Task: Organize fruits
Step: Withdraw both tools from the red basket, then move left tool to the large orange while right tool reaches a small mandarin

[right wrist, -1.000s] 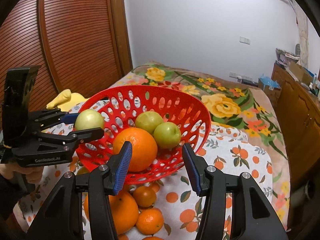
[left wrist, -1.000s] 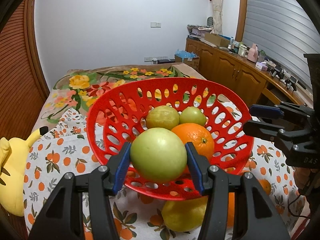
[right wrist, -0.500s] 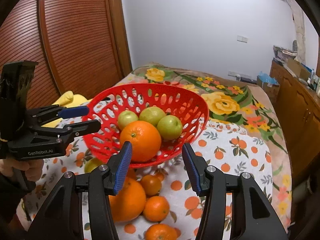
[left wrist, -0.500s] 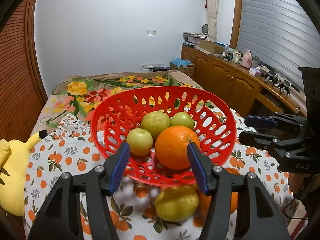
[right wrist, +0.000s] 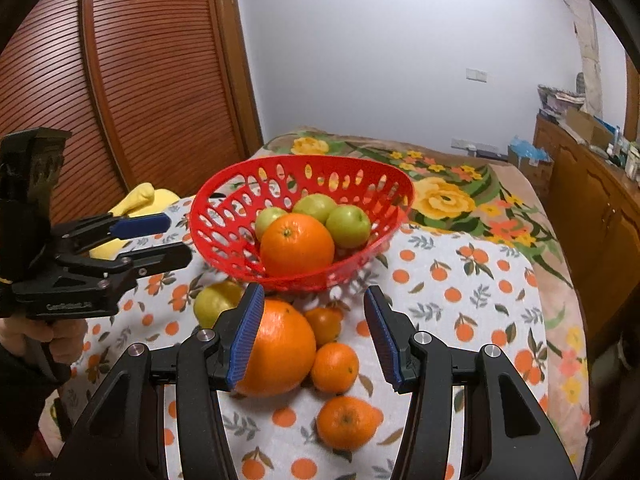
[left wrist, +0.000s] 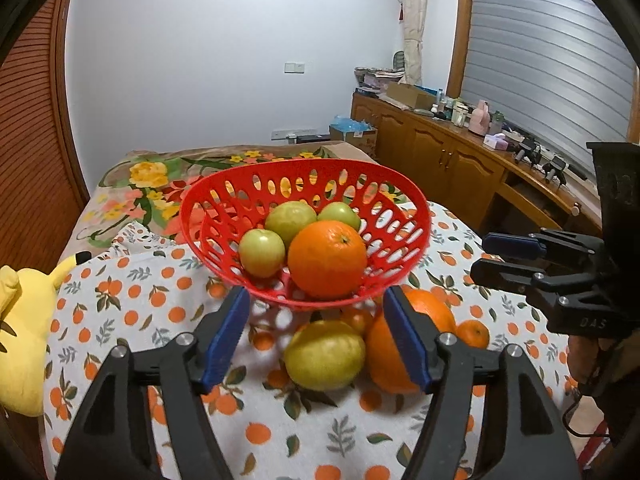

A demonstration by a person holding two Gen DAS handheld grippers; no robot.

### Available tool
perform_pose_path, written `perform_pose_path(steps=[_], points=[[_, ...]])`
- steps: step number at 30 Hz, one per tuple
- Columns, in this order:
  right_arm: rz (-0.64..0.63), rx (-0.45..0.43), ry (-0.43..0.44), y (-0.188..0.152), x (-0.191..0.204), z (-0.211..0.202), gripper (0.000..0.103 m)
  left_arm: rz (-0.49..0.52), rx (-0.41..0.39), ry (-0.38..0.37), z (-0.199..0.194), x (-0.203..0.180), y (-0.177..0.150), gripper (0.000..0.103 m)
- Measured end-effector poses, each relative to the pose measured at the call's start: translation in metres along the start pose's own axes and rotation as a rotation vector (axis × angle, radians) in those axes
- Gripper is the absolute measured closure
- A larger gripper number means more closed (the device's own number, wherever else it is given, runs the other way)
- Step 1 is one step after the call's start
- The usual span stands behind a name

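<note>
My left gripper (left wrist: 316, 332) fills the lower frame of its own view, jaws spread wide, gripping nothing. My right gripper (right wrist: 314, 334) does likewise, jaws apart and empty, at the bottom centre.

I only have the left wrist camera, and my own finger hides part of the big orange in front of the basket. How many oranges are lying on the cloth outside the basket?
Observer: Four, by the right wrist view: one large orange and three small oranges.
Operator: What is the right gripper lined up on?
Observer: The right gripper is open and empty. Its left pad covers the large orange's edge, and the small orange nearest the red basket shows in the gap between the fingers.
</note>
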State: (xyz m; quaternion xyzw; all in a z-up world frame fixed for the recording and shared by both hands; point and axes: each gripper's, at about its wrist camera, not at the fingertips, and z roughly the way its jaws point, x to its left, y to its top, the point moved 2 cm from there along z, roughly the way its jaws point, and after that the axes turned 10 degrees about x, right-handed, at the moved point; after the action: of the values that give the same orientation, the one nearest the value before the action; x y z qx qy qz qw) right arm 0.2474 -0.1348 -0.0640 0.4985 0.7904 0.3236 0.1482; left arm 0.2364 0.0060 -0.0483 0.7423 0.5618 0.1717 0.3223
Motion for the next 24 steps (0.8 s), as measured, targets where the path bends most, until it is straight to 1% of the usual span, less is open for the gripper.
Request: perform_pose_path(steps=[3,7,15,24], points=[[0.011,0.001,-0.006,-0.009,-0.002,-0.005,0.050,-0.008,0.000,-0.012,-0.002,-0.005,-0.007,0.031],[0.030,0.007,-0.010,-0.023,-0.007,-0.009,0.050,-0.011,0.025,-0.028,0.001,-0.012,-0.015,0.024],[0.058,0.047,-0.022,-0.049,-0.017,-0.003,0.050,-0.018,0.044,-0.034,0.003,-0.028,-0.033,0.024],[0.098,0.104,-0.006,-0.068,-0.025,0.018,0.050,-0.005,0.072,-0.042,0.011,-0.040,-0.041,0.024]])
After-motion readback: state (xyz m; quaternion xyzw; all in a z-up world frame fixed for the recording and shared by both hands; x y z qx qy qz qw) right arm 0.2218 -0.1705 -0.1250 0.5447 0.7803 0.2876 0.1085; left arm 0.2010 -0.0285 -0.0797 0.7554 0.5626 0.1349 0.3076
